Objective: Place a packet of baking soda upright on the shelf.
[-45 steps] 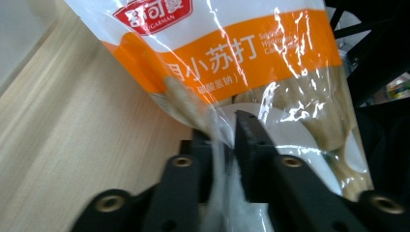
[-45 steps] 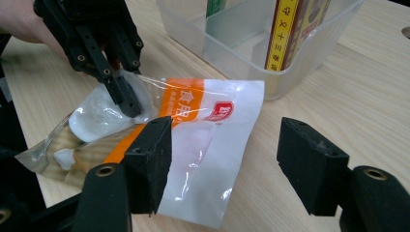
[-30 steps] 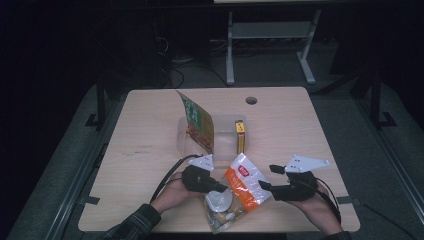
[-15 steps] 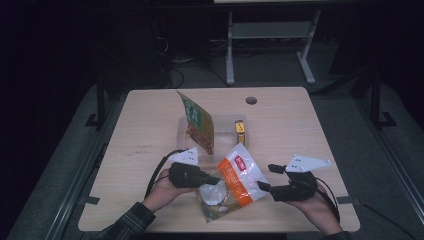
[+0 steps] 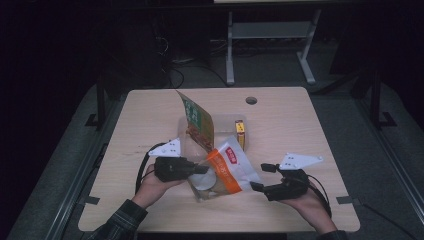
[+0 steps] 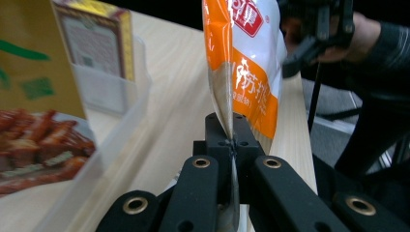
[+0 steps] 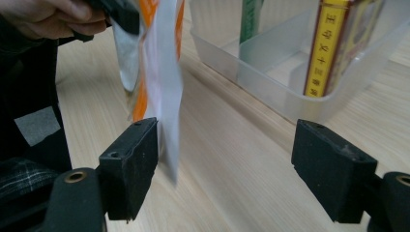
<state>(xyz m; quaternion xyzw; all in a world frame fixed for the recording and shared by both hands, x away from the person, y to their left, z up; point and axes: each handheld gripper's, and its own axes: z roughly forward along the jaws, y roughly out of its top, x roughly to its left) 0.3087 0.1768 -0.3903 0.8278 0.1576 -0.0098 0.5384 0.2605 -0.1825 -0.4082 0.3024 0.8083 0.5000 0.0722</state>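
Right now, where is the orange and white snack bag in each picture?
High view: the orange and white snack bag is low in the middle, between both hands.
Left gripper view: bag at top centre, pinched in the jaws.
Right gripper view: bag at upper left.
Shared landmark: the clear plastic bin.

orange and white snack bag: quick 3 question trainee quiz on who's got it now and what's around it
1. True or false: the left gripper is clamped on an edge of the orange and white snack bag.
2. How do the right gripper's jaws stand? A) shut on the bag B) open, apart from the bag C) shut on nothing
3. Fill in: the yellow box stands inside the clear plastic ____.

Key: 1 true; 2 B; 3 bin.
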